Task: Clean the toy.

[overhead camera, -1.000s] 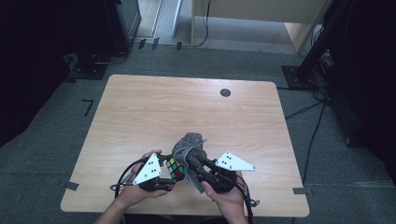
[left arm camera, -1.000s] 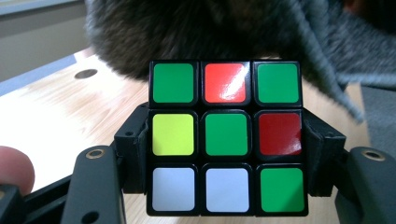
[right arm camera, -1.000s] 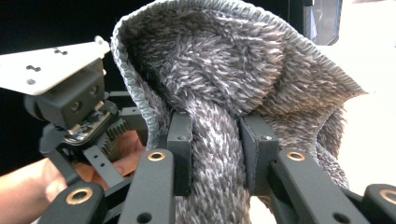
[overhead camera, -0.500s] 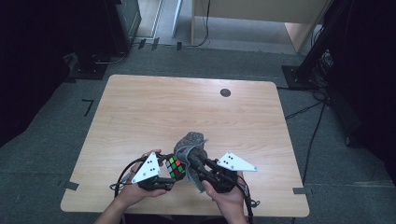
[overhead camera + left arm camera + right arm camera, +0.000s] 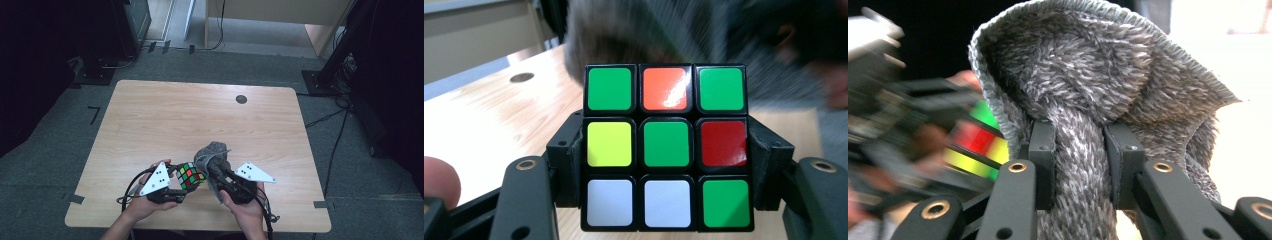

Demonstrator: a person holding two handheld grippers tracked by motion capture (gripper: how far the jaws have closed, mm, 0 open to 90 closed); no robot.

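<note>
A scrambled puzzle cube [image 5: 191,176] is clamped between the jaws of my left gripper [image 5: 186,181] near the table's front edge. In the left gripper view the cube [image 5: 666,147] shows a face of green, orange, yellow, red and white tiles, pinched at both sides. My right gripper [image 5: 214,167] is shut on a bunched grey fluffy cloth [image 5: 212,154], held just right of the cube. In the right gripper view the cloth [image 5: 1083,100] bulges up between the pads, and the cube [image 5: 975,137] appears blurred at the left, close behind it.
The wooden table [image 5: 165,120] has a small dark round hole [image 5: 241,99] near its far edge. Cables [image 5: 131,187] trail from the grippers at the front. Dark equipment stands on the grey floor around the table.
The right gripper and cloth have shifted slightly by the cube. The left gripper and cube stay where they were.
</note>
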